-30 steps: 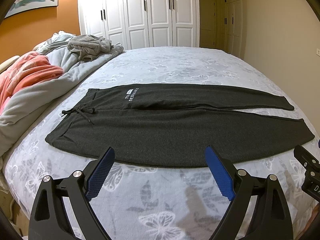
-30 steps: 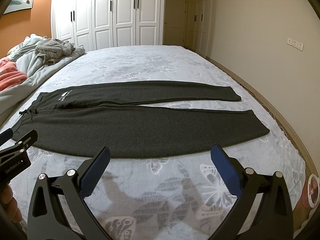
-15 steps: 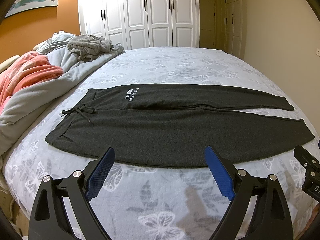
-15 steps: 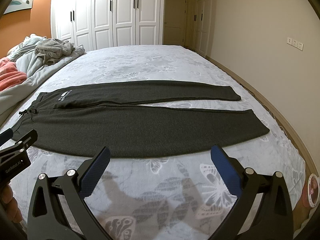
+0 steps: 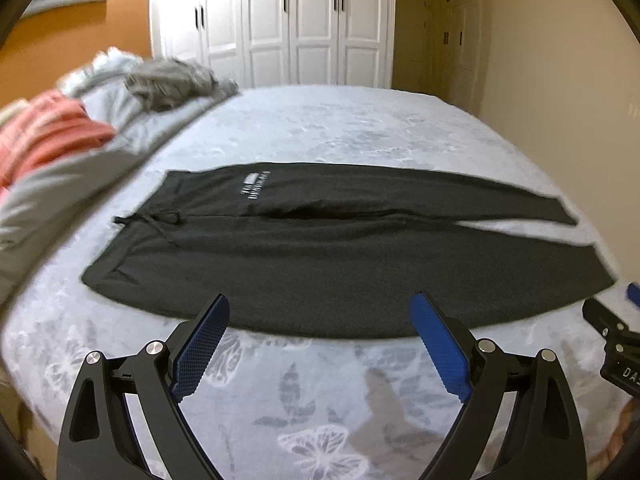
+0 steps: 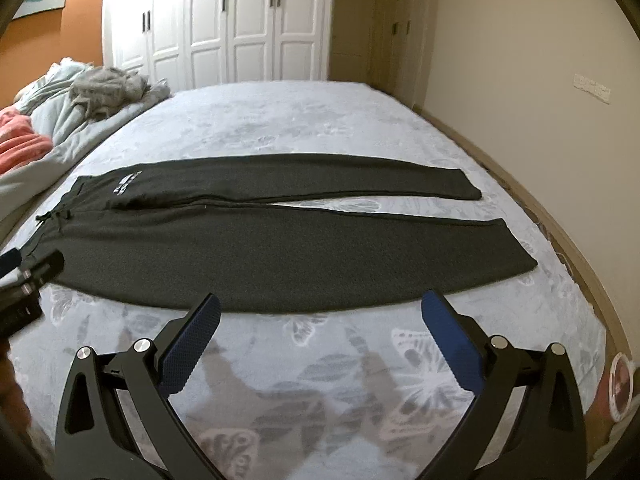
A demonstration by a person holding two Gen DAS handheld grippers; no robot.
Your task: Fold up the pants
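Dark grey pants (image 5: 320,256) (image 6: 280,252) lie flat across the bed, waistband with drawstring to the left, both legs stretched to the right and slightly apart at the cuffs. A white logo sits near the far hip. My left gripper (image 5: 320,320) hovers open just short of the pants' near edge, nothing between its blue pads. My right gripper (image 6: 324,320) is open too, above the near edge of the near leg. Each gripper shows at the edge of the other's view.
The bed (image 6: 320,360) has a pale butterfly-print cover. A rumpled grey duvet (image 5: 80,168), an orange blanket (image 5: 48,136) and a grey garment (image 5: 168,80) lie along the left side. White wardrobes (image 6: 224,20) stand behind; a wall (image 6: 540,60) runs along the right.
Both wrist views have shifted slightly and the left one is blurred by motion; the grippers have edged closer to the pants' near edge. The pants lie unchanged.
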